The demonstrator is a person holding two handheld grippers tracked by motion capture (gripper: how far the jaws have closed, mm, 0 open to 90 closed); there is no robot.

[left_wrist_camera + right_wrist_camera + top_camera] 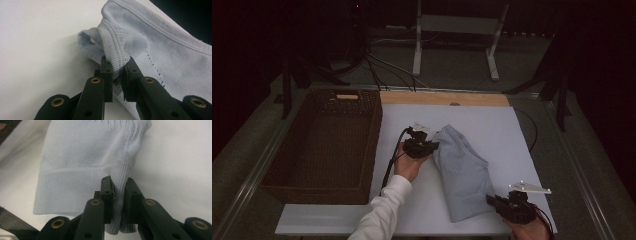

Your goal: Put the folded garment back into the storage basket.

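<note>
High view: a pale blue knitted garment lies folded on the white board, just to the right of the brown wicker basket, which stands against the board's left edge. The left gripper meets the garment at the corner nearest the basket, while the right gripper meets it at the corner farthest from the basket, close to the board's near edge. A white sleeve runs up from the bottom of the frame to the hand carrying the left gripper.

Left gripper view shows the jaws pressed together on a bunched ribbed edge of the garment, the knit squeezed between the two pads and fanning out above them; the left gripper has white board showing to its left.

Right gripper view shows the right gripper likewise pinching a fold of the garment's ribbed hem, with the cloth gathered between the pads and hanging a little below them.
</note>
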